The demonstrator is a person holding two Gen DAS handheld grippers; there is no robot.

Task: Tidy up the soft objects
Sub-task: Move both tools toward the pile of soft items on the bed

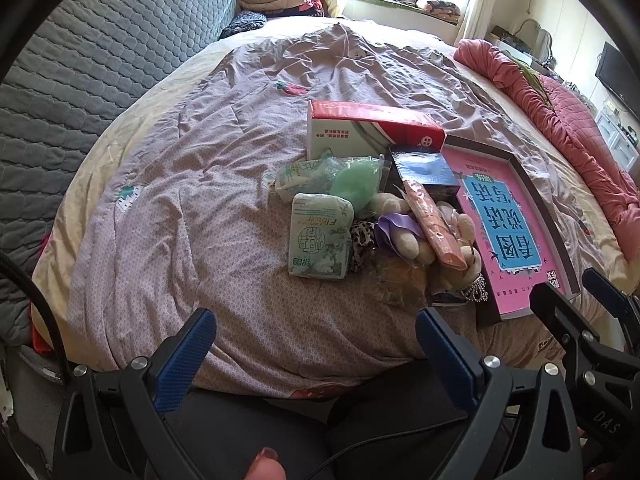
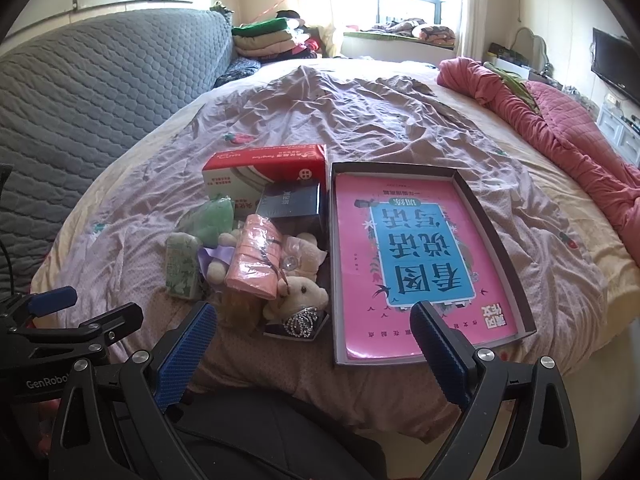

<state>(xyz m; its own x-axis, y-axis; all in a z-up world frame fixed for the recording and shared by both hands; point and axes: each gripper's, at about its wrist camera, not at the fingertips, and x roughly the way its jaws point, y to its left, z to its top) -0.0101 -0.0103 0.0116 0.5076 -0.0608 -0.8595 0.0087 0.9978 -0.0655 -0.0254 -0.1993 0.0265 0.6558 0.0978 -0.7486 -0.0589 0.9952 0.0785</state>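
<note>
We see the soft pile (image 2: pixel 256 256) on the bed (image 2: pixel 380 120), just left of the tray (image 2: pixel 492 216) with the pink book (image 2: pixel 400 264). Only the left view shows the tissue pack's (image 1: pixel 320 236) printed face; only the right view shows the tray whole. Our left hand-held gripper (image 1: pixel 316 334) and right hand-held gripper (image 2: pixel 314 328) are spread wide, holding and touching nothing.
</note>
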